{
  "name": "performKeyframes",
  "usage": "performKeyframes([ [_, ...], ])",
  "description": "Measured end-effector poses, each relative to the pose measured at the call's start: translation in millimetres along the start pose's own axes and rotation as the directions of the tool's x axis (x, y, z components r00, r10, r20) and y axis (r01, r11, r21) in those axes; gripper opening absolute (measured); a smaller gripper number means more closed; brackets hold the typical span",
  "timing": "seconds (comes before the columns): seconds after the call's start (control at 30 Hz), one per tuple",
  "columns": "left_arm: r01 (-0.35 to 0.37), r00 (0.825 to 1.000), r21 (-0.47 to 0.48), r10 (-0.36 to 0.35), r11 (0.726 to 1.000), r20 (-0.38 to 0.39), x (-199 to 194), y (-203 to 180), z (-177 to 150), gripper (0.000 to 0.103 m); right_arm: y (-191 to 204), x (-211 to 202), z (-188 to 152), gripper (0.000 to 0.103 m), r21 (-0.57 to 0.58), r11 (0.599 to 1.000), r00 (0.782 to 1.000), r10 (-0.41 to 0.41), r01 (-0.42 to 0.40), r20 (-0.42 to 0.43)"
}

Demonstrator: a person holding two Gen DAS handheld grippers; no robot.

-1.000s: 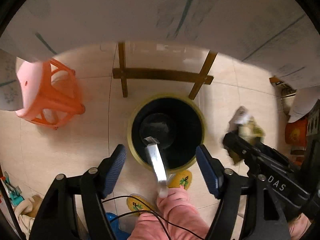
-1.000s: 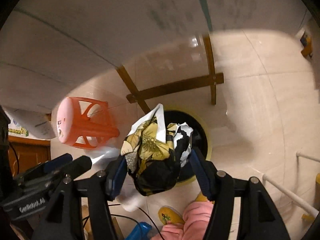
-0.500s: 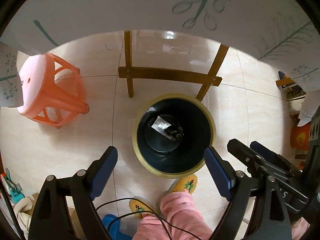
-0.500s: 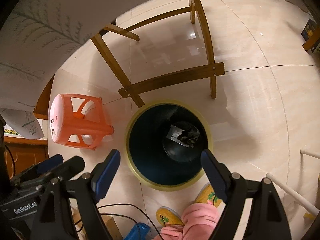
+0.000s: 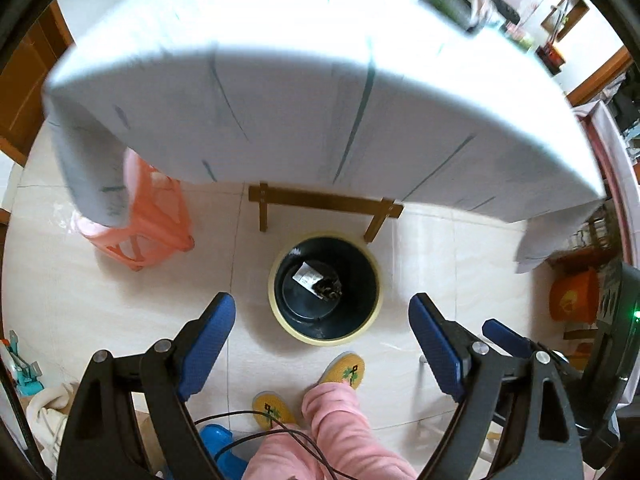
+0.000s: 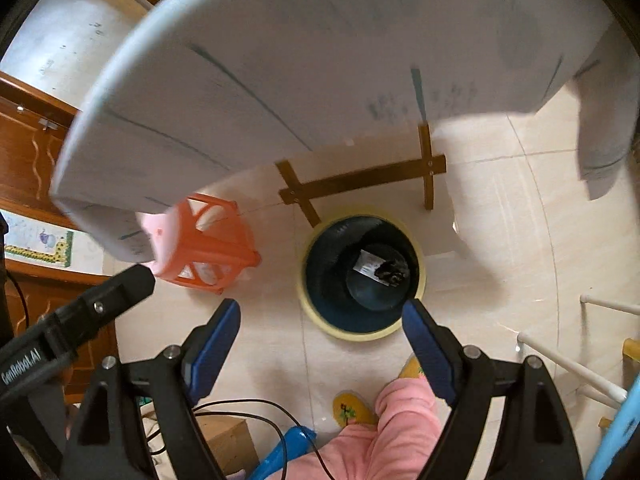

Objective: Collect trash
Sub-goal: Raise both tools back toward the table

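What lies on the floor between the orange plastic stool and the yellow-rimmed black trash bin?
Bare beige tile floor between orange plastic stool and trash bin; both wrist views show this.

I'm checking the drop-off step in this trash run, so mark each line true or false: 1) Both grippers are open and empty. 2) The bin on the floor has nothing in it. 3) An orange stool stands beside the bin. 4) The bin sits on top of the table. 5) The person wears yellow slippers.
1) True: the left gripper and the right gripper both have their jaws spread with nothing between them.
2) False: the bin holds crumpled trash at its bottom.
3) True: the orange stool stands on the floor by the bin.
4) False: the bin is on the floor tiles, near the table with its white cloth.
5) True: yellow slippers show below the pink trousers.
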State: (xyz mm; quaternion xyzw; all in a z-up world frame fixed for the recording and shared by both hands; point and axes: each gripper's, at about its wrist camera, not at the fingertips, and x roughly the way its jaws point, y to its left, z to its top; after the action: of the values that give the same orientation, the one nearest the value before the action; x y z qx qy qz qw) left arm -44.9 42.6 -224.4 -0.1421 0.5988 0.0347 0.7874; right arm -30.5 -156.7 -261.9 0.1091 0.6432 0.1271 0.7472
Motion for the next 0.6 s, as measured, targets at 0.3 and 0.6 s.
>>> performKeyframes([
  [0.3,0.013,0.993,0.065,-0.021,0.998,0.119,-138,-11,1,0.087,57,-134,-10,0.084,-0.064,0.998,0.986,0.03,-0.019,0.164],
  [0.6,0.053,0.967,0.093,-0.074,0.994,0.244,-234,-23,10,0.087,94,-234,-12,0.084,-0.106,0.994,0.943,0.022,0.015,0.331],
])
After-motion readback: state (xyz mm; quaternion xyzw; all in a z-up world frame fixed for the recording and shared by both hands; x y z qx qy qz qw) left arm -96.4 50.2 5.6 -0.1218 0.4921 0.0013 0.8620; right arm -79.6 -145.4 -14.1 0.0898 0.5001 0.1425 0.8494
